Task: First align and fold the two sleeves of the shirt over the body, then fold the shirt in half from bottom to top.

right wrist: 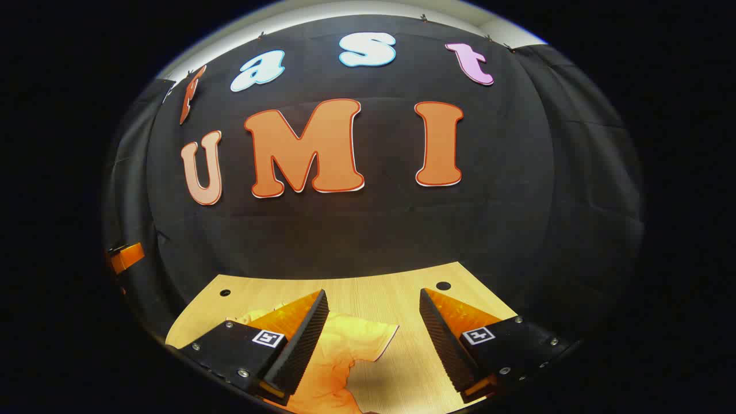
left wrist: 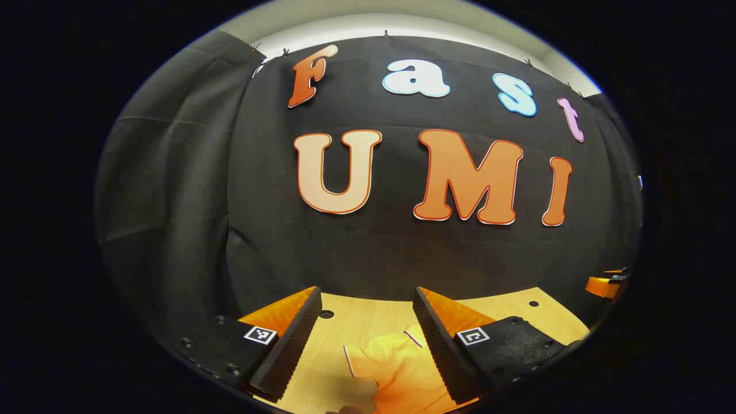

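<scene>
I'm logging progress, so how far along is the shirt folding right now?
Nothing looks done: the orange shirt lies unfolded on the wooden table, one sleeve spread out. Both the left hand-held gripper and right hand-held gripper hover open above it. Both sleeve folds and the bottom-to-top fold remain.

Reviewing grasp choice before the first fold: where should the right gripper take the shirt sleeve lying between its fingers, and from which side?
Judging by the right gripper view, grip the sleeve at its trimmed cuff edge, coming from above. It lies flat on the table, pointing away from the shirt, and the right gripper is open over it.
</scene>
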The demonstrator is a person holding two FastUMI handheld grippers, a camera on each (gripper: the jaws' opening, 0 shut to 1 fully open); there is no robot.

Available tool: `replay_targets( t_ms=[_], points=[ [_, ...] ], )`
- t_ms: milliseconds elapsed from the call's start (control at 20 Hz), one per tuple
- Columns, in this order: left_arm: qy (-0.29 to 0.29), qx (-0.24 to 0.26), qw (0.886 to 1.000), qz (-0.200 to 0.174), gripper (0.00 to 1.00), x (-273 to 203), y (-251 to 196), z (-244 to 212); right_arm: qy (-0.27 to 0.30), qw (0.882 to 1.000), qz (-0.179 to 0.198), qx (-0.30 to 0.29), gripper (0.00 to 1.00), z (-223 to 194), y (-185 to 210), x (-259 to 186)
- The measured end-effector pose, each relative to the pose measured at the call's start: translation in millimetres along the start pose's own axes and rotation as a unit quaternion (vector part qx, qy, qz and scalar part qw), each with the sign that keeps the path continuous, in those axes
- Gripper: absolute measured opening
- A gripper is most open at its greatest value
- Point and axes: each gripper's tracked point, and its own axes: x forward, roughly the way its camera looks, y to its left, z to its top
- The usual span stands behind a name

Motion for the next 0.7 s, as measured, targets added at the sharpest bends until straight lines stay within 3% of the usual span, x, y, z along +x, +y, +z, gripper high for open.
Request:
replay_targets(
  t_ms=[700],
  points=[
    [0.002,-0.009,1.000,0.014,0.98,-6,17,-1,0.015,1.000,0.005,-0.012,0.97,-8,9,3]
  ],
)
